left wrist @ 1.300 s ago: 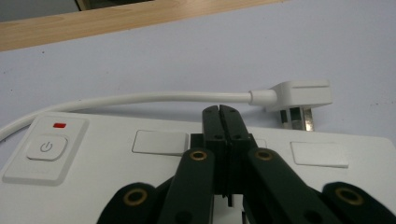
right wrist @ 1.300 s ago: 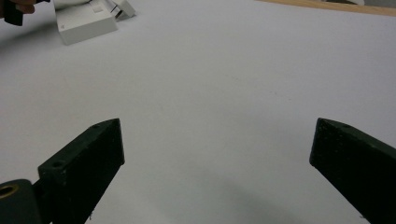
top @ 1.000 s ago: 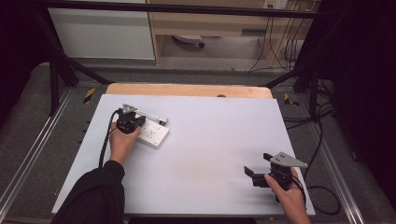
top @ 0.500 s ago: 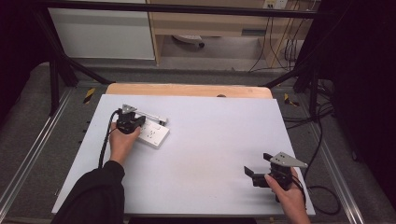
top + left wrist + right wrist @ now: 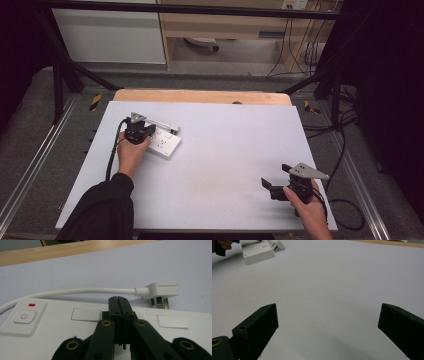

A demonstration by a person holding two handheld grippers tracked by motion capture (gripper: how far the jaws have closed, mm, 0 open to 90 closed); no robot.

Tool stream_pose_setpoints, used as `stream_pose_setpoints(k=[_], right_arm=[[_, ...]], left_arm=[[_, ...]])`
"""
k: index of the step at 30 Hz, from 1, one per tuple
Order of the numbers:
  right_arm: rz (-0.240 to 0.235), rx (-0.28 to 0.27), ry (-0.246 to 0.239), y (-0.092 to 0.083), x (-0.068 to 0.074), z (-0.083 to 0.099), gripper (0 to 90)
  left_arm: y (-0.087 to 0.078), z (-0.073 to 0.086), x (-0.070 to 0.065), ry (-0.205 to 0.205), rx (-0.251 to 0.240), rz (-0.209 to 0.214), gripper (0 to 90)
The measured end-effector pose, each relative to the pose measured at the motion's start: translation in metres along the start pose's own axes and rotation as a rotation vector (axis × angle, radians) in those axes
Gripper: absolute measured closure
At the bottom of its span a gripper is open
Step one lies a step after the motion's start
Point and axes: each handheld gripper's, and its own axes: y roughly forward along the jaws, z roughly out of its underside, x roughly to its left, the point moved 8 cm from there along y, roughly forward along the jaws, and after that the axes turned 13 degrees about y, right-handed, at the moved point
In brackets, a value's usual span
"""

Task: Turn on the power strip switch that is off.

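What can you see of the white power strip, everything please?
The power strip is a flat white block that looks like plastic, lying flat on the pale table top at its left side, toward the far edge. One end carries a power button with a small red indicator beside it; covered socket panels follow along the top. Its white cable curves behind it to a white plug, prongs showing, lying on the table. The left gripper, jaws shut, sits over the strip's top; contact can't be confirmed.

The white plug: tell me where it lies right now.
In the left gripper view the white plug lies on the table just beyond the power strip, ahead and right of the shut left gripper, prongs pointing at the strip.
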Motion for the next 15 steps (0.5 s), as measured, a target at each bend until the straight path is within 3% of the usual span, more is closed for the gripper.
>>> stream_pose_setpoints(k=[15], right_arm=[[0.001, -0.003, 0.003, 0.0008, 0.0, -0.0006, 3.3]], left_arm=[[0.0, 0.0001, 0.0002, -0.013, -0.009, 0.002, 90.0]])
